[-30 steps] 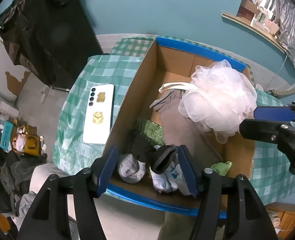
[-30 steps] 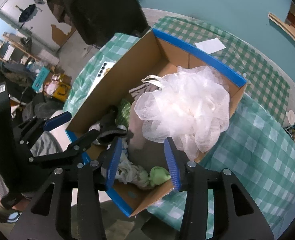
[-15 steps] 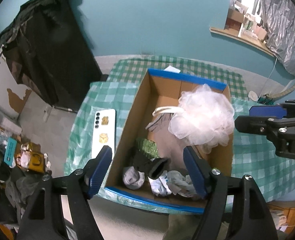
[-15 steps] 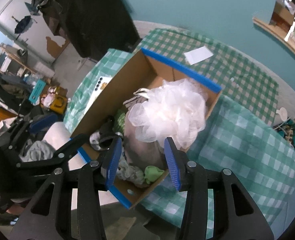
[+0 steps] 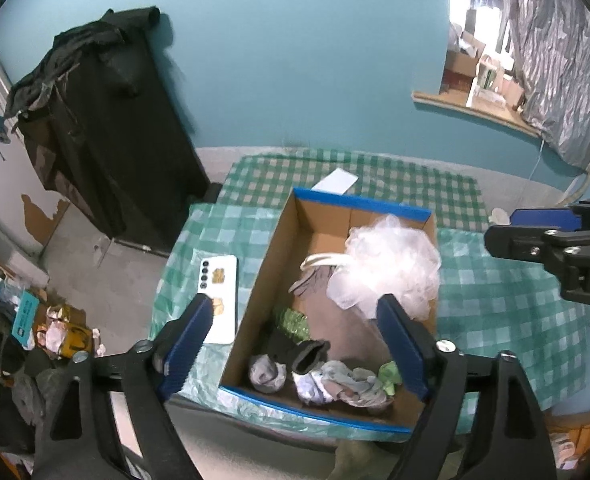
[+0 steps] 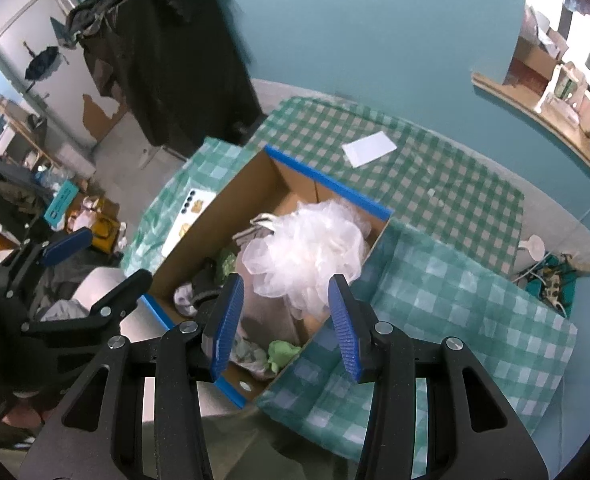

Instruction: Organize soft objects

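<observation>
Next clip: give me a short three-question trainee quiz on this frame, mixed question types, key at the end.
1. True or false: the white mesh bath pouf lies inside the cardboard box.
2. Multiple choice: where is the white phone? A) in the box B) on the checked tablecloth, outside the box's left wall in the left wrist view C) between the jaws
3. Short answer: does the left hand-held gripper or the right hand-held gripper hold anything?

Key: 1 true. 2 B. 3 No; both hang empty above the box, and the left one's jaws have just been opening.
</observation>
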Motion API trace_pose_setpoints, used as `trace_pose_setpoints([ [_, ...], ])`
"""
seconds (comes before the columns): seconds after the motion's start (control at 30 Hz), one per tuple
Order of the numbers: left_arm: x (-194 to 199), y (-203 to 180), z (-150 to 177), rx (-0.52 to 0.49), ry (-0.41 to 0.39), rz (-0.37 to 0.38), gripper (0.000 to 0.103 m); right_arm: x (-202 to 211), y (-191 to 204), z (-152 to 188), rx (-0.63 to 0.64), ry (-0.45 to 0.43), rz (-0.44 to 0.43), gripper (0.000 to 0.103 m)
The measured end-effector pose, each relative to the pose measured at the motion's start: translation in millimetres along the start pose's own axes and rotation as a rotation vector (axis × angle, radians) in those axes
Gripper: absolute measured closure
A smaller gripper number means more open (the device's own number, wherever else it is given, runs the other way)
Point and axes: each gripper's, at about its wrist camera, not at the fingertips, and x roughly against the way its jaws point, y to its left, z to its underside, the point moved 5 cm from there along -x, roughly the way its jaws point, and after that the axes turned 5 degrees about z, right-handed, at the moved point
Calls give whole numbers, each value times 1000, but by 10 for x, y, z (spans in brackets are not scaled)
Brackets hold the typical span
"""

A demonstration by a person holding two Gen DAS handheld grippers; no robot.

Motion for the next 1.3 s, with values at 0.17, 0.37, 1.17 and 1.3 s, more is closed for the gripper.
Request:
trace_pose_setpoints([
  [0.17, 146, -66, -55, -21, -45, -2, 8, 113, -29, -7, -6, -25, 18, 59],
  [0.37, 296, -158, -64, -57, -82, -8, 3, 241, -108, 7, -43, -46, 32, 59],
  [1.17, 400, -357, -61, -7, -63, -9, 2, 483, -431, 123, -112, -85, 93, 51],
  [1.3, 386, -404, -58, -6, -52, -9, 2, 485, -454, 134, -108, -86, 91, 51],
])
